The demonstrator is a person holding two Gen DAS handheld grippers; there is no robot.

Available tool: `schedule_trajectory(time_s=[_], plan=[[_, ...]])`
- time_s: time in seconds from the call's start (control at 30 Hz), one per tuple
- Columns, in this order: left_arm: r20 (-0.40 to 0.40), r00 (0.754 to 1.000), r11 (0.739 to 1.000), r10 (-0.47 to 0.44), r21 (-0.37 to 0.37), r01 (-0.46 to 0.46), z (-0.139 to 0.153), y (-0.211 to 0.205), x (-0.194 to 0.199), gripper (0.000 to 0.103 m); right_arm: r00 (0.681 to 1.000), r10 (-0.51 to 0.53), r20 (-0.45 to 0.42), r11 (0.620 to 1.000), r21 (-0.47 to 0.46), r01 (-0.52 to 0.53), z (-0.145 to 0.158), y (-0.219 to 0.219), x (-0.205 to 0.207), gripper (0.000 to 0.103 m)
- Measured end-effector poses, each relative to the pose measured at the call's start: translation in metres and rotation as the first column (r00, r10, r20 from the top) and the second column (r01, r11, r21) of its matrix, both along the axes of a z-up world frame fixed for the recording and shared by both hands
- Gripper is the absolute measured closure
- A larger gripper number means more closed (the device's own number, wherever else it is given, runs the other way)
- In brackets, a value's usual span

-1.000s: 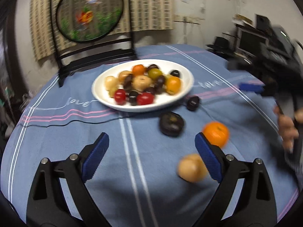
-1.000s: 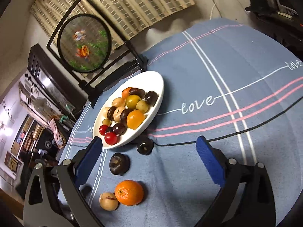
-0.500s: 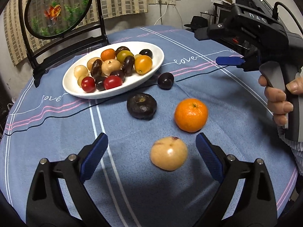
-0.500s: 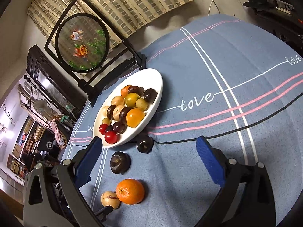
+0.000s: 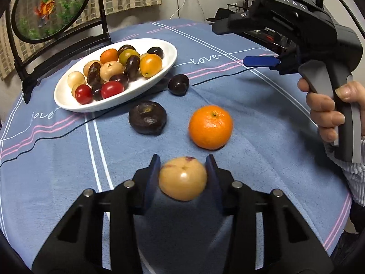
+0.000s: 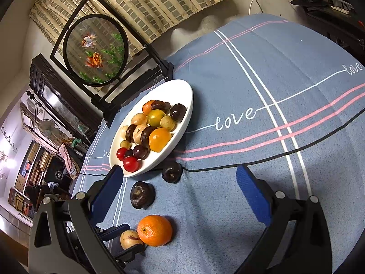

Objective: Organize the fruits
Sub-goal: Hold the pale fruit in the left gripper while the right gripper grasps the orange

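My left gripper (image 5: 182, 178) is shut on a tan round fruit (image 5: 183, 178) low over the blue tablecloth; the fruit also shows in the right wrist view (image 6: 130, 238). Just beyond lie an orange (image 5: 210, 129), a large dark fruit (image 5: 147, 117) and a small dark plum (image 5: 178, 84). A white oval plate (image 5: 68, 98) with several mixed fruits sits at the back left. My right gripper (image 6: 180, 196) is open and empty, held above the table to the right; one blue finger (image 5: 260, 61) of it shows in the left wrist view.
A round goldfish screen on a black stand (image 5: 49, 6) stands behind the plate at the table's far edge. The tablecloth (image 6: 273, 91) has stripes and "love" script. Dark furniture (image 6: 330, 11) stands beyond the table on the right.
My left gripper has moved forward and closed around the tan fruit, which lay free between open fingers before. The right gripper has barely moved.
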State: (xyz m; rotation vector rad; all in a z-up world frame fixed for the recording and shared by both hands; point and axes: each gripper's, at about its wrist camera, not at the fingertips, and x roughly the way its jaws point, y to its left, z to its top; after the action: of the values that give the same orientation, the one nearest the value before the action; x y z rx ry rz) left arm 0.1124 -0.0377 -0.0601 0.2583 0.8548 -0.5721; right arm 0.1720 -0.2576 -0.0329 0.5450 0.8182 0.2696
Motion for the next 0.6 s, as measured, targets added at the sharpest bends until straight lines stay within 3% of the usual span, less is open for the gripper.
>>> schedule_trajectory(time_s=[0.23, 0.37, 0.53, 0.6], plan=[[-0.008, 1.000, 1.000, 0.014, -0.009, -0.014, 0.000, 0.003, -0.001, 0.061, 1.000, 0.007, -0.007, 1.000, 0.001, -0.007, -0.001, 0.001, 0.000, 0.003], [0.047, 0.992, 0.993, 0.118, -0.006, -0.117, 0.005, 0.018, 0.005, 0.061, 1.000, 0.027, -0.004, 1.000, -0.006, -0.027, -0.001, 0.006, 0.000, 0.003], [0.090, 0.934, 0.938, 0.345, -0.013, -0.345, 0.010, 0.062, 0.039, 0.061, 0.995, 0.097, -0.004, 0.993, -0.069, -0.097, -0.002, 0.026, -0.001, 0.003], [0.081, 0.903, 0.906, 0.422, -0.051, -0.419, 0.012, 0.082, 0.054, 0.061, 0.987, 0.161, -0.003, 0.977, -0.145, -0.159, -0.004, 0.045, -0.005, 0.003]])
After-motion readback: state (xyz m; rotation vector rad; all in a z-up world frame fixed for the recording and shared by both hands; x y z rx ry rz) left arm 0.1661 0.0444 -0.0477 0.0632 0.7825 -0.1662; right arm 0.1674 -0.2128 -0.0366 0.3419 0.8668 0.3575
